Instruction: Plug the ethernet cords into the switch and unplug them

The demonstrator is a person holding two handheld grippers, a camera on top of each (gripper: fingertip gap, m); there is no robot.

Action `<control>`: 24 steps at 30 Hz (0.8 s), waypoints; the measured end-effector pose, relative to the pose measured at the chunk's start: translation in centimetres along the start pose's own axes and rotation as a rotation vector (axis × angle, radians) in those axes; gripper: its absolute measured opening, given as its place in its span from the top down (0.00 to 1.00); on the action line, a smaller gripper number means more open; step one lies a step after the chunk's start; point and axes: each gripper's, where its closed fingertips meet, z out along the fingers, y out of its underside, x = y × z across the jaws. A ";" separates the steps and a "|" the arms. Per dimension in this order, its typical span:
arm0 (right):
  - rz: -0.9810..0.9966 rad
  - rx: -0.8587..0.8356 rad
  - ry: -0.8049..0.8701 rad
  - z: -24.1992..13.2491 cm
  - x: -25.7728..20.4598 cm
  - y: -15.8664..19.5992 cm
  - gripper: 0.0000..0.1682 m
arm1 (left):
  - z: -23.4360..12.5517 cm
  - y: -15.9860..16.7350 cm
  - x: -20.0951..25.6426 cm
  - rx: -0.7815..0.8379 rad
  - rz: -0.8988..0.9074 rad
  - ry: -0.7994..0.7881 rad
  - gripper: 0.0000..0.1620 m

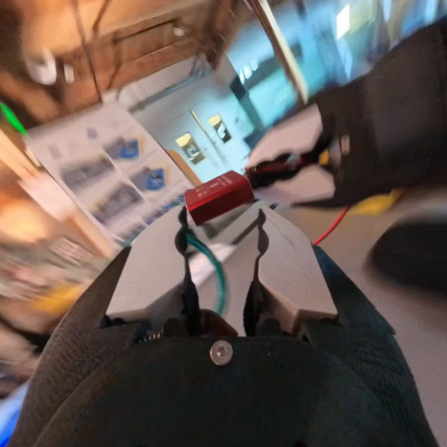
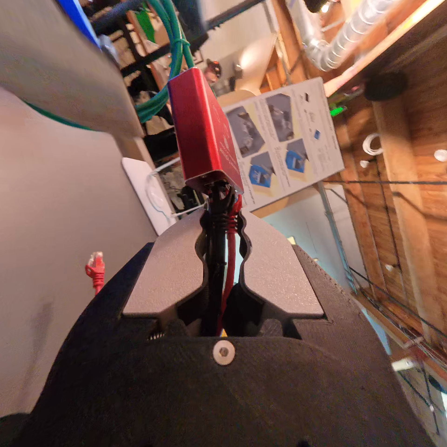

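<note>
The switch point(image 2: 205, 135) is hung clear of the table point(image 2: 60, 193) by plugged cords point(image 2: 223, 225) pinched in the right gripper point(image 2: 222, 217), probably for unplugging, while the left gripper point(image 1: 221, 215) is spread, empty, just beside it.

Left gripper point(image 1: 221, 212): open gap between fingers, only a green cable point(image 1: 217, 266) looping through low. Red switch point(image 1: 219, 196) blocks straight ahead at 12 o'clock, close to the tips. Bare table point(image 1: 338, 254) at 3 o'clock, crossed by a thin red cord point(image 1: 332, 229).

Right gripper point(image 2: 221, 216): gap filled by a black cord point(image 2: 215, 254) and red cord point(image 2: 231, 254) running to the switch point(image 2: 203, 130) at 12. Loose red plug point(image 2: 95, 268) at 9 o'clock.
</note>
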 end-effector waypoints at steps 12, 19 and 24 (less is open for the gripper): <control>-0.075 0.098 0.047 -1.8 -2.2 -2.9 0.86 | 2.5 2.7 0.0 0.205 -1.728 0.283 0.55; 0.048 0.185 -0.196 -2.8 -6.2 -2.3 0.83 | 1.6 4.7 0.3 0.197 -1.697 0.321 0.82; 0.867 0.326 -0.677 -5.4 -5.9 -2.6 0.64 | 0.9 4.4 0.4 0.261 -1.603 0.372 0.82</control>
